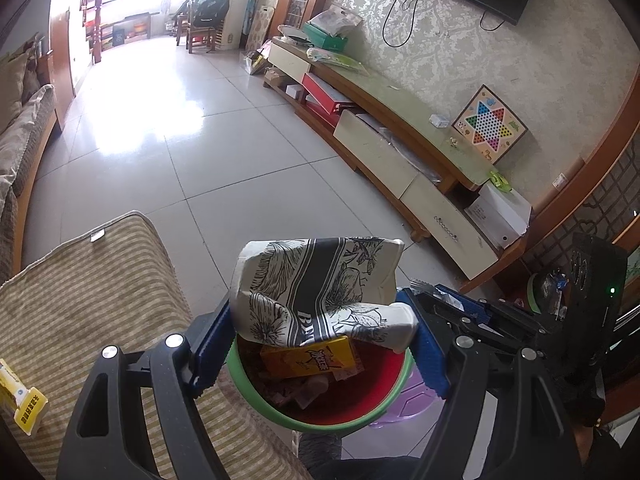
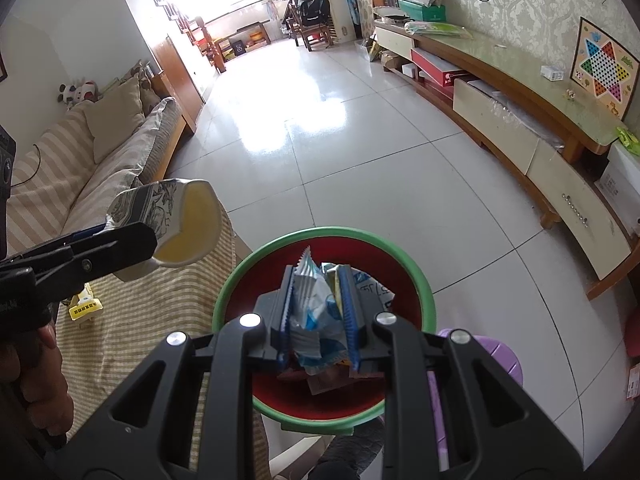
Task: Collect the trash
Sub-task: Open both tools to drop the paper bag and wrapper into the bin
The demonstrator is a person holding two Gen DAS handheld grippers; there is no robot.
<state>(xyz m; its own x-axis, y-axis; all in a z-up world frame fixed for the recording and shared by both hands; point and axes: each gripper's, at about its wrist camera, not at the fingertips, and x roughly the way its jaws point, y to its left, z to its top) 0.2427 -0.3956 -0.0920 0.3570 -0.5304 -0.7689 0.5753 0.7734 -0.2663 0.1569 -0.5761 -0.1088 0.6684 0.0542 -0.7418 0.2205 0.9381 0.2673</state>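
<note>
A red bin with a green rim [image 1: 320, 424] [image 2: 332, 234] stands on the floor beside a striped sofa cushion. My left gripper [image 1: 320, 332] is shut on a crushed paper cup [image 1: 320, 288] with black floral print, held over the bin's edge; the cup also shows in the right wrist view [image 2: 176, 220]. My right gripper [image 2: 318, 296] is shut on a crumpled blue and white wrapper [image 2: 316, 304], right above the bin's opening. An orange box [image 1: 308, 360] and other trash lie inside the bin.
The striped sofa cushion [image 1: 88, 300] is left of the bin, with a yellow and white packet [image 1: 24, 404] [image 2: 84, 308] on it. A purple stool [image 2: 496, 360] stands right of the bin. A long TV cabinet [image 1: 400, 136] runs along the right wall. Tiled floor [image 2: 340, 152] stretches ahead.
</note>
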